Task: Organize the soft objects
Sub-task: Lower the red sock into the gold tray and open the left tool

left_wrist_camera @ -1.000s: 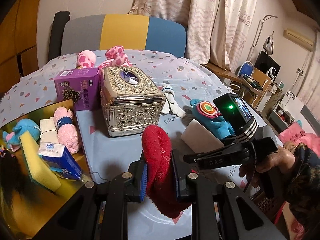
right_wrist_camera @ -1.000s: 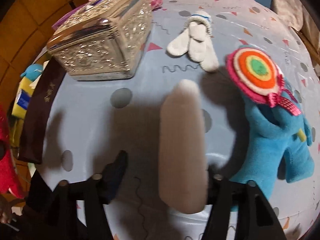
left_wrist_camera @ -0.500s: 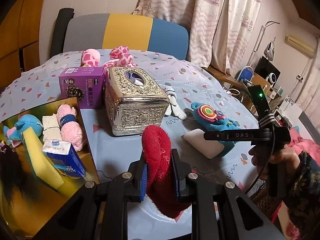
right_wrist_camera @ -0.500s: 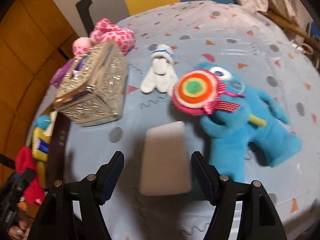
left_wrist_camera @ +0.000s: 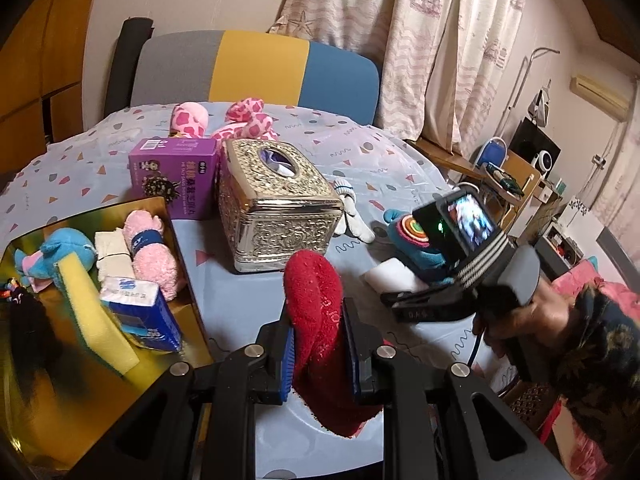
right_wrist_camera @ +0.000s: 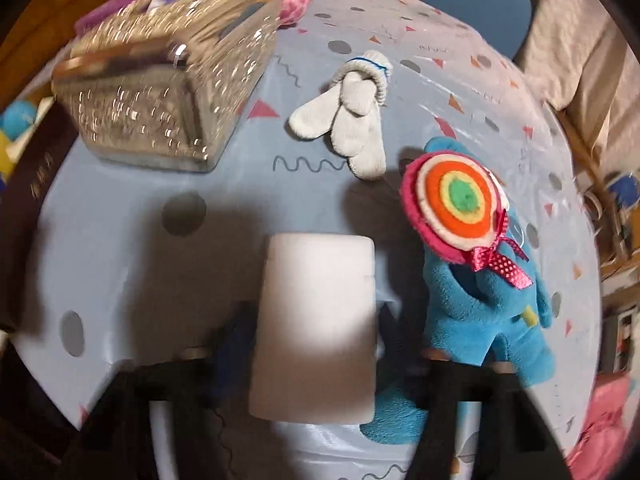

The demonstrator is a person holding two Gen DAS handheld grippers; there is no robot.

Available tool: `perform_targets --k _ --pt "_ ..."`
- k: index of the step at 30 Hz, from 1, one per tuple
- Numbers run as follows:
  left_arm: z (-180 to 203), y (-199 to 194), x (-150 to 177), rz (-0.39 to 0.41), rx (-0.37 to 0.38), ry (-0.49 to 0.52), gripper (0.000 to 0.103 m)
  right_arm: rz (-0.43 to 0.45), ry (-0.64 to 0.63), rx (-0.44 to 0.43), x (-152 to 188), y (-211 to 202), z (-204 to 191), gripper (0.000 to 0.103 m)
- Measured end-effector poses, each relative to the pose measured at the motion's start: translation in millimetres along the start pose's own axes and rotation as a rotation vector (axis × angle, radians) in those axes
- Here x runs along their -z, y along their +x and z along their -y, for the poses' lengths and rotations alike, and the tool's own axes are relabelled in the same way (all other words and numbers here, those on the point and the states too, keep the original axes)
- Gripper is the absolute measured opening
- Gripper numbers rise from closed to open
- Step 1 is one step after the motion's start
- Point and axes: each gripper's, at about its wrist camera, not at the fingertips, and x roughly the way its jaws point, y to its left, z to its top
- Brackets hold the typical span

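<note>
**Red sock clamped at left, white sponge between the right jaws**

Here, low in the centre of the left wrist view, the left gripper [left_wrist_camera: 318,344] is clamped on a fuzzy red sock [left_wrist_camera: 320,320], whose toe stands up above the blue pads while the rest hangs below them. At the left of that frame a shiny gold tray [left_wrist_camera: 188,312] holds a yellow sponge [left_wrist_camera: 96,316], a blue tissue pack [left_wrist_camera: 140,308], a rolled pink sock [left_wrist_camera: 150,252], a folded white cloth [left_wrist_camera: 112,252] and a small blue plush [left_wrist_camera: 60,244]. Behind, on the pale blue patterned tablecloth [left_wrist_camera: 224,292], stand an ornate silver tissue box [left_wrist_camera: 276,208] and a purple carton [left_wrist_camera: 174,172], with a pink spotted plush [left_wrist_camera: 244,120] further back.

In the right wrist view the right gripper [right_wrist_camera: 316,344] points steeply down, and a white rectangular sponge block [right_wrist_camera: 316,320] lies between its jaws, which have just been closing. Blur and shadow hide the pads, so I cannot tell whether they press on it. Just right of the block lies a blue plush toy with a rainbow lollipop disc [right_wrist_camera: 480,300]; above it, a pair of white socks [right_wrist_camera: 348,124].
</note>
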Motion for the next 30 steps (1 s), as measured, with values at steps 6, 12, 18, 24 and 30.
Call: perform_targets --k 6,12,18,24,30 --pt "-28 -22 -6 0.033 -0.024 -0.064 0.021 0.077 0.073 -0.146 7 -12 0 0.054" --pt "-87 -46 -5 0.049 -0.126 -0.181 0.021 0.026 0.091 -0.263 2 1 -18 0.056" --pt "-159 -73 8 0.040 -0.293 -0.295 0.021 0.024 0.073 -0.252 8 -3 -28 0.057" --pt "-208 -87 21 -0.007 -0.451 -0.318 0.022 0.022 0.054 -0.242 9 -5 -30 0.057" --pt "-232 -75 36 -0.085 -0.504 -0.330 0.023 0.030 0.031 -0.225 7 2 -31 0.057"
